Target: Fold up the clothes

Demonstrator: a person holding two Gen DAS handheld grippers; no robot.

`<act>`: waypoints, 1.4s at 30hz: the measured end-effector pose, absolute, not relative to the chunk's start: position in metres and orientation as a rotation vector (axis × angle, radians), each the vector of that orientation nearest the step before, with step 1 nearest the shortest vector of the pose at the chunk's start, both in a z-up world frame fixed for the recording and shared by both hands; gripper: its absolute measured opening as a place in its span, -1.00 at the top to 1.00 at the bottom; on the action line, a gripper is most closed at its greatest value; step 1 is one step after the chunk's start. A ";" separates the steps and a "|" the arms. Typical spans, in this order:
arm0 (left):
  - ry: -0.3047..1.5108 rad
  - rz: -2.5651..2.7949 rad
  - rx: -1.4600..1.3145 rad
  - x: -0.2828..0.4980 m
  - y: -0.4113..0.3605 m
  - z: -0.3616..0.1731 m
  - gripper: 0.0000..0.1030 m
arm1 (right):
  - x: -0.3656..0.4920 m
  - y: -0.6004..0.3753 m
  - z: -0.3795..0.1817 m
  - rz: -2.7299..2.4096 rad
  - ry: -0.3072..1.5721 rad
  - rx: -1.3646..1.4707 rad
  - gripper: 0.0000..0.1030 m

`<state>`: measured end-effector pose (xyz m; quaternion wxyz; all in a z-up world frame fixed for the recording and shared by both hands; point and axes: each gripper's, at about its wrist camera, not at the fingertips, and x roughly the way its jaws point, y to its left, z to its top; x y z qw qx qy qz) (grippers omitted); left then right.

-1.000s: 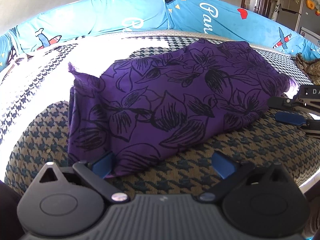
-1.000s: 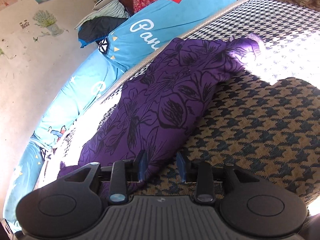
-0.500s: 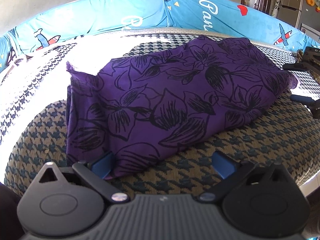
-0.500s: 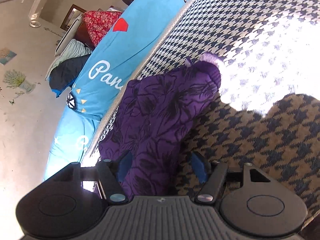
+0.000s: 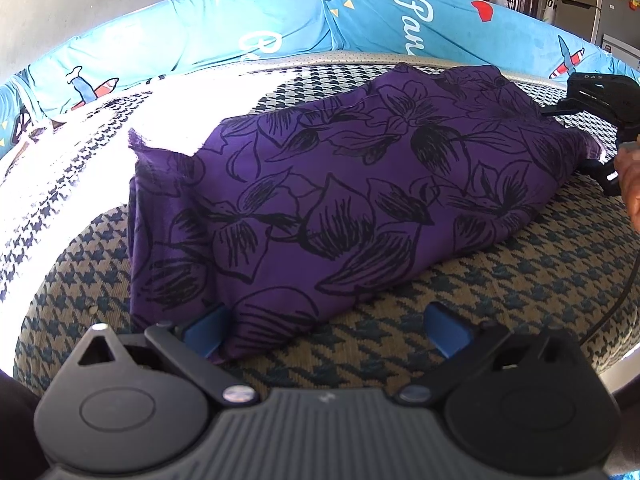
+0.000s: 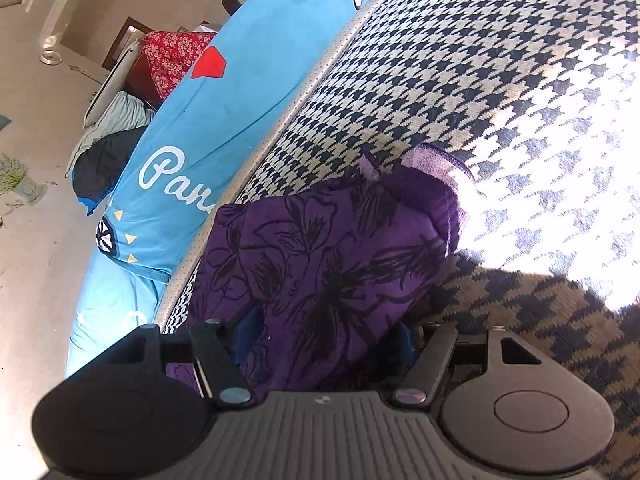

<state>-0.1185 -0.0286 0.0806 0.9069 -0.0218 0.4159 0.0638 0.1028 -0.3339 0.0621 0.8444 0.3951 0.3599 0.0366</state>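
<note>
A purple garment with black flower print (image 5: 340,200) lies folded in a long bundle on the houndstooth-covered surface (image 5: 520,292). My left gripper (image 5: 326,334) is open at the bundle's near left corner; its left pad (image 5: 206,334) touches the cloth and its right pad rests over bare cover. In the right wrist view the same garment (image 6: 320,264) runs between the fingers of my right gripper (image 6: 326,336), which is open and straddles the bundle's end. That right gripper (image 5: 592,120) also shows at the garment's far right end, with a hand beside it.
A blue printed bolster (image 5: 240,32) rims the far side of the surface. Behind it are piled clothes (image 6: 172,56) and a wall. Bright sunlight falls on the cover (image 6: 560,160) beyond the garment. The surface's edge (image 5: 624,360) curves close at the right.
My right gripper has swung from the garment's near edge to its far right end and opened wider, with the cloth between its fingers. The left gripper and the garment stayed put.
</note>
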 end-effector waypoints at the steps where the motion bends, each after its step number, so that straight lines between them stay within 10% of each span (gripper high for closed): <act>1: 0.859 0.132 -0.045 -0.118 -0.028 0.080 -1.00 | 0.105 -0.334 0.061 0.078 0.751 0.829 -0.28; 5: 0.859 0.133 -0.039 -0.118 -0.028 0.080 -1.00 | 0.113 -0.328 0.062 0.078 0.722 0.760 -0.22; 9: 0.861 0.135 -0.020 -0.116 -0.030 0.078 -1.00 | 0.121 -0.323 0.062 0.090 0.720 0.691 0.65; 13: 0.860 0.137 -0.017 -0.115 -0.031 0.077 -1.00 | 0.117 -0.310 0.077 0.117 0.639 0.551 0.75; 20: 0.859 0.140 -0.010 -0.115 -0.032 0.077 -1.00 | 0.110 -0.281 0.089 0.076 0.591 0.252 0.74; 30: 0.848 0.133 -0.051 -0.117 -0.028 0.083 -1.00 | 0.080 -0.306 0.099 0.050 0.641 0.375 0.18; 42: 0.842 0.137 -0.104 -0.125 -0.021 0.088 -1.00 | 0.019 -0.276 0.119 0.149 0.572 0.294 0.17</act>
